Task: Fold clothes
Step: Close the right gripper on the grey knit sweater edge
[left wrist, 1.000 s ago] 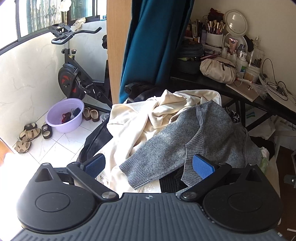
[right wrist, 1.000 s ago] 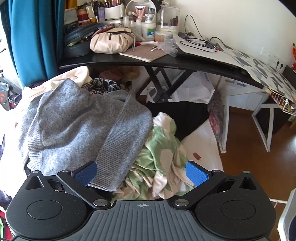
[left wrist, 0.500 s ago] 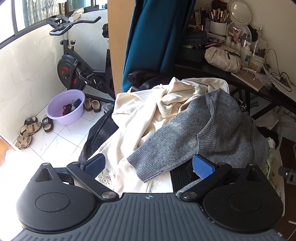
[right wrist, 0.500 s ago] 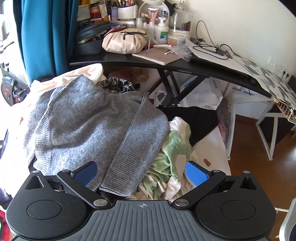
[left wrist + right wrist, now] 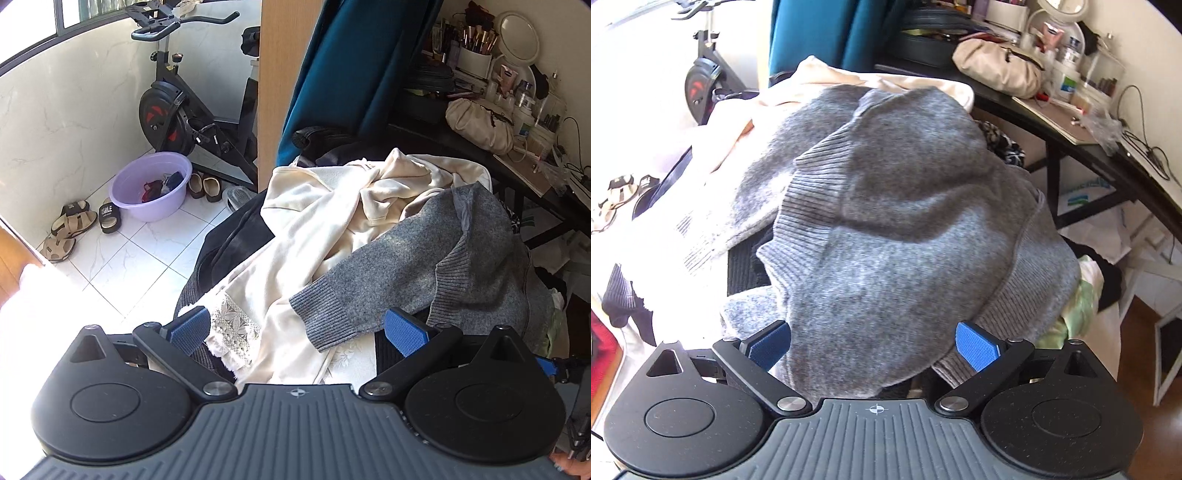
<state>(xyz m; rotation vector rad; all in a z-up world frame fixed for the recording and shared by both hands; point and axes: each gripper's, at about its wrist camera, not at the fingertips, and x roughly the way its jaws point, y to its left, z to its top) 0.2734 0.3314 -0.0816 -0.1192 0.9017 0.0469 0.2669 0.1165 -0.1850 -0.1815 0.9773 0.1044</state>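
A grey knit sweater lies crumpled on top of a heap of clothes. My right gripper hangs close over its lower part, the jaws wide but closing, with grey fabric between the blue pads and neither pad pressing on it. In the left wrist view the sweater's ribbed cuff lies on a cream garment with a lace edge. My left gripper stands open just above that cuff and the cream cloth, touching neither.
A green patterned garment sticks out at the right of the heap. A black desk crowded with cosmetics and a beige bag stands behind. On the tiled floor at left are an exercise bike, a purple basin and shoes.
My right gripper has swung left and down onto the grey sweater, which now fills its view. My left gripper has crept closer to the sleeve cuff. The clothes have not moved.
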